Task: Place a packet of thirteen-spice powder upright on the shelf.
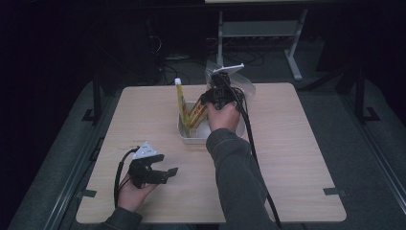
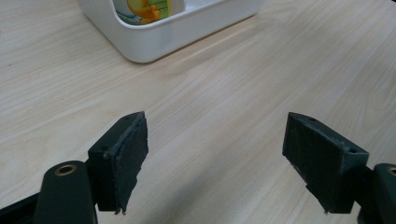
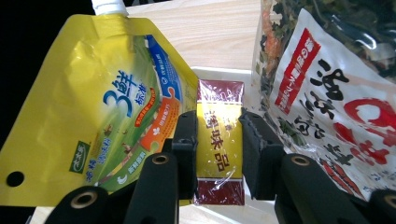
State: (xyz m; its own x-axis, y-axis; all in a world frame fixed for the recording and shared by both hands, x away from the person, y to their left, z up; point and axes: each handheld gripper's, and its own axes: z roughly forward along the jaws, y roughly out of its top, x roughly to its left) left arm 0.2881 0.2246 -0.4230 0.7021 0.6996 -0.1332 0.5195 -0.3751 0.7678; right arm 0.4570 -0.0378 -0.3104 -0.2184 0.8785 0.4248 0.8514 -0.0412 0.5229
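A white bin sits mid-table. A yellow spouted pouch stands upright in it, and a slim yellow and maroon box leans beside the pouch. My right gripper reaches down into the bin. In the right gripper view its pads press both sides of the box, so the right gripper is shut on it. There the pouch is at left and a clear dried-food bag with red print at right. My left gripper rests near the front left, open, with nothing between its fingers.
The clear bag sticks up behind the bin's far right corner. In the left gripper view the bin's corner lies ahead across bare wood table. Table legs and cables show on the dark floor beyond the far edge.
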